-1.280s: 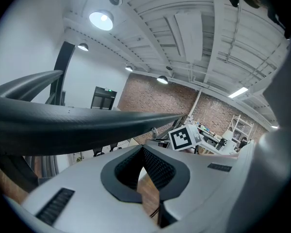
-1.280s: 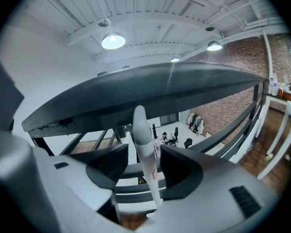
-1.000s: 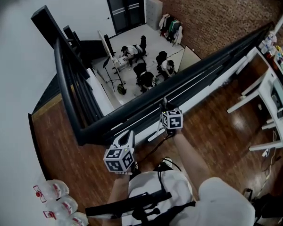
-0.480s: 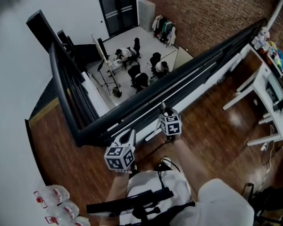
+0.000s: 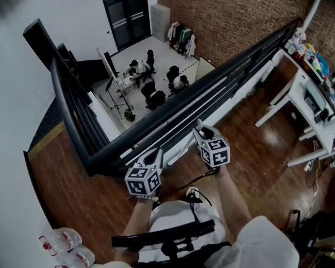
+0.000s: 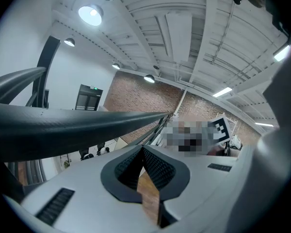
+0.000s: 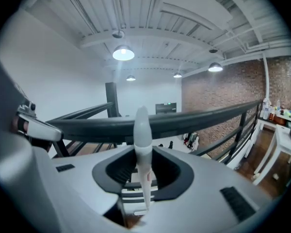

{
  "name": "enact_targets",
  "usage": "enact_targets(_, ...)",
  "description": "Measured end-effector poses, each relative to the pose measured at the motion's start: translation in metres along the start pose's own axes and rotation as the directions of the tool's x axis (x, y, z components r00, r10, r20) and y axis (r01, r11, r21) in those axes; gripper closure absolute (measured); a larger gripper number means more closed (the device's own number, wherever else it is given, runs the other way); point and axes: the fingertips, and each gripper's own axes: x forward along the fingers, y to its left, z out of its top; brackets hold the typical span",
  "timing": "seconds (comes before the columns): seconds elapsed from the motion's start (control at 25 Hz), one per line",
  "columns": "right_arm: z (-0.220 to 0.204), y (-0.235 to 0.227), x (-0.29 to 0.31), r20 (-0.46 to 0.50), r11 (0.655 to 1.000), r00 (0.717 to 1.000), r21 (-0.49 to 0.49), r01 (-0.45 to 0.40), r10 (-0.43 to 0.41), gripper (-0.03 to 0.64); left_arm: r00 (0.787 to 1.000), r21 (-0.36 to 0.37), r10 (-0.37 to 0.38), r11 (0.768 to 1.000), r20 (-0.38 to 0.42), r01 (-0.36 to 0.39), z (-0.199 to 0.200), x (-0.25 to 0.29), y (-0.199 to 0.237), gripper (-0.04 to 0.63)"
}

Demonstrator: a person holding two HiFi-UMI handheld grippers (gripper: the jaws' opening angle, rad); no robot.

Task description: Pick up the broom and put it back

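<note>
The broom shows only as its white handle [image 7: 142, 130], standing upright between the jaws of my right gripper [image 7: 144, 171], which is shut on it. The handle's rounded top reaches up across the black railing [image 7: 194, 118]; its head is hidden. From the head view, my right gripper [image 5: 204, 133] is raised close to the railing [image 5: 173, 116], its marker cube just behind. My left gripper [image 5: 156, 155] sits lower and to the left, also near the railing. Its jaws [image 6: 143, 150] meet at the tips with nothing between them, only wooden floor behind.
I stand on a wooden mezzanine floor [image 5: 78, 183] behind the black railing, with a lower room and seated people [image 5: 151, 82] far below. White desks [image 5: 301, 110] stand at the right, plastic water jugs [image 5: 64, 240] at the lower left, and a brick wall [image 5: 234, 15] is beyond.
My right gripper has risen and shifted right with the white handle in it. The left gripper has edged slightly toward the railing. The head view has tilted, so the railing sits lower left.
</note>
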Motion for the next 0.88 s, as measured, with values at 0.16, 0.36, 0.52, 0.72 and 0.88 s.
enact_targets(0.16, 0.047, -0.004, -0.036, 0.068, 1.000, 0.997, 0.009, 0.026, -0.027, 0.489, 1.000, 0.016, -0.024, 1.000, 0.012, 0.024, 0.010, 0.006, -0.008, 0.607)
enact_targets(0.36, 0.089, -0.002, -0.076, 0.148, 0.997, 0.986, 0.024, 0.078, -0.081, 0.489, 0.999, 0.065, -0.043, 0.997, 0.027, 0.042, 0.030, 0.010, -0.014, 0.607)
enact_targets(0.52, 0.091, -0.004, -0.100, 0.180, 0.992, 0.976, 0.046, 0.115, -0.122, 0.489, 0.997, 0.088, -0.071, 0.994, 0.037, 0.068, 0.039, 0.012, -0.026, 0.607)
enact_targets(0.72, 0.080, -0.009, -0.113, 0.177, 0.987, 0.972, 0.076, 0.140, -0.151, 0.489, 0.995, 0.101, -0.103, 0.990, 0.017, 0.101, 0.037, 0.019, -0.039, 0.607)
enact_targets(0.88, 0.072, -0.012, -0.120, 0.176, 0.985, 0.972, 0.092, 0.144, -0.158, 0.489, 0.993, 0.098, -0.118, 0.988, 0.011, 0.116, 0.032, 0.022, -0.046, 0.607)
